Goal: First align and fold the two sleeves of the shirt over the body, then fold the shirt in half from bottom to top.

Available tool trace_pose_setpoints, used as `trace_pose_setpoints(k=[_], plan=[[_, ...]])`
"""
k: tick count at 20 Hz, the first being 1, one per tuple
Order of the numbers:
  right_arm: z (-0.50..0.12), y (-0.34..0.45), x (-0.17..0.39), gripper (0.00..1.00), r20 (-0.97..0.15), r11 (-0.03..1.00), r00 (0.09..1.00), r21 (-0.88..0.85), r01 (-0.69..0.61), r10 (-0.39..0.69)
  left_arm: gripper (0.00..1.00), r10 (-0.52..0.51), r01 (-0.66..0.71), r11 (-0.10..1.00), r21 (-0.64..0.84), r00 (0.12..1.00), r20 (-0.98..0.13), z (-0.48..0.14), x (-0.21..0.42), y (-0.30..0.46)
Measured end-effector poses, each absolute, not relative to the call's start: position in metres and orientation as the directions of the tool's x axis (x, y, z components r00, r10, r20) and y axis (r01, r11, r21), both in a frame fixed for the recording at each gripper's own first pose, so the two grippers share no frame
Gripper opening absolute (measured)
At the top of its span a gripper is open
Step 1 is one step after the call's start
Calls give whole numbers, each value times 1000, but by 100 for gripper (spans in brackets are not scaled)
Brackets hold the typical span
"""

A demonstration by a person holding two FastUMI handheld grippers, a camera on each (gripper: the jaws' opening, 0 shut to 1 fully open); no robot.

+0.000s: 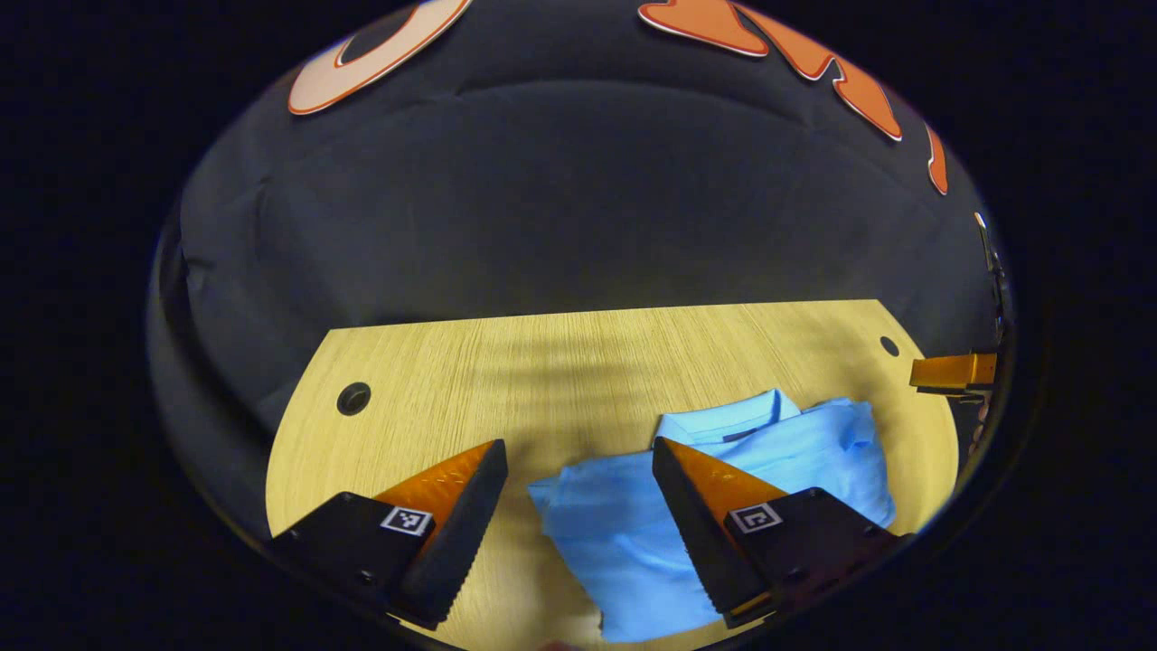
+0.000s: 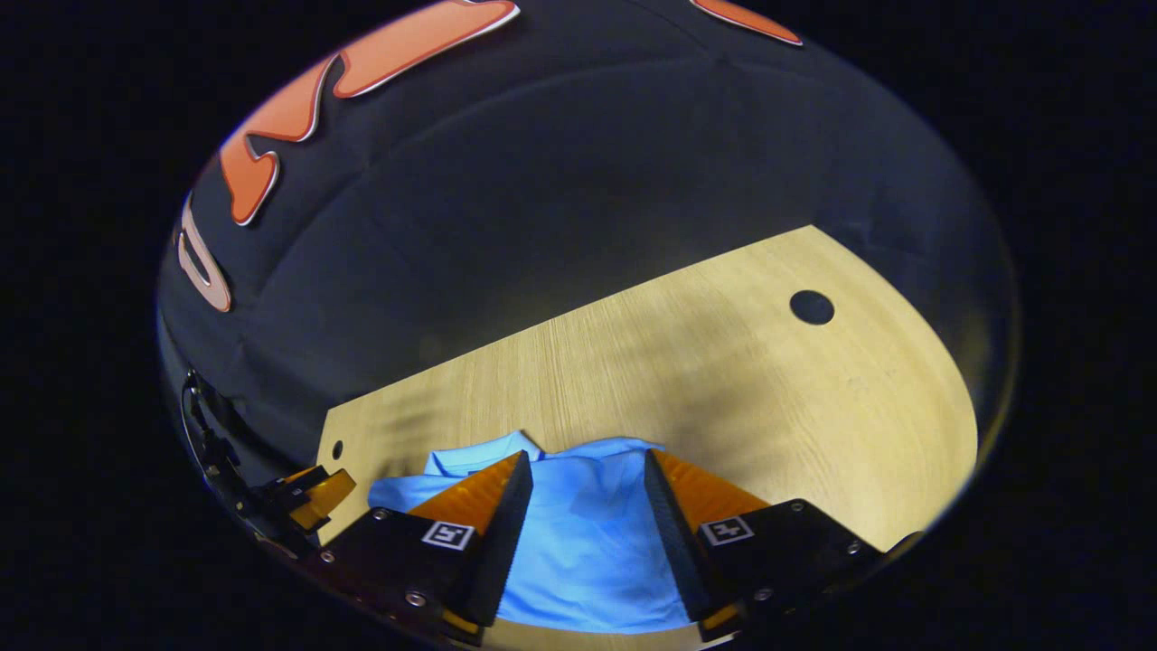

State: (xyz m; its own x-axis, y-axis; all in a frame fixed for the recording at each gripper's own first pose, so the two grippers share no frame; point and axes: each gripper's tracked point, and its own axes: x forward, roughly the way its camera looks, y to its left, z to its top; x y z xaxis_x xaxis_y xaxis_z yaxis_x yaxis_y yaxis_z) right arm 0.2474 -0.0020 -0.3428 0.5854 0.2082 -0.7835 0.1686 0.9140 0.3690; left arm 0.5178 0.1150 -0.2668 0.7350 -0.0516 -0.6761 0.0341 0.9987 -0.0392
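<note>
A light blue collared cloth shirt (image 1: 633, 515) lies on the pale wooden desk (image 1: 506, 380), near its front edge. It is bunched into a compact, wrinkled bundle, collar (image 2: 479, 457) toward the far side, with fabric layers folded over the body.

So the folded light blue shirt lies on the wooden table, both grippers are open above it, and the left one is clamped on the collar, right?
Not quite: the left gripper is not clamped on anything. In the left gripper view its fingers stand wide apart over the shirt, the collar lying free beyond them. The rest holds: the shirt lies folded on the table, and the right gripper is open too.
</note>
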Motion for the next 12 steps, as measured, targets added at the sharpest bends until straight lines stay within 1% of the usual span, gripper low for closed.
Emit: trace_pose_setpoints(k=[1,2,4,7,9,12], plan=[[-337,-4,244,81,-778,917,593,365,162,205,100,-49,22,999,-49,736,-675,-263,513,116],[-329,-8,241,90,-771,920,603,361,153,202,100,-46,13,998,-55,739,-672,-258,506,118],[-315,-15,231,98,-757,932,627,338,131,186,100,-42,7,998,-56,751,-659,-244,493,117],[-294,-23,214,99,-726,954,669,287,86,158,100,-26,6,999,-34,785,-619,-221,473,111],[-281,-35,208,99,-701,972,704,225,63,116,100,-10,-2,1000,-18,807,-591,-205,456,105],[-246,-43,197,99,-639,985,765,170,37,81,100,-9,11,1000,-1,850,-526,-172,434,94]])
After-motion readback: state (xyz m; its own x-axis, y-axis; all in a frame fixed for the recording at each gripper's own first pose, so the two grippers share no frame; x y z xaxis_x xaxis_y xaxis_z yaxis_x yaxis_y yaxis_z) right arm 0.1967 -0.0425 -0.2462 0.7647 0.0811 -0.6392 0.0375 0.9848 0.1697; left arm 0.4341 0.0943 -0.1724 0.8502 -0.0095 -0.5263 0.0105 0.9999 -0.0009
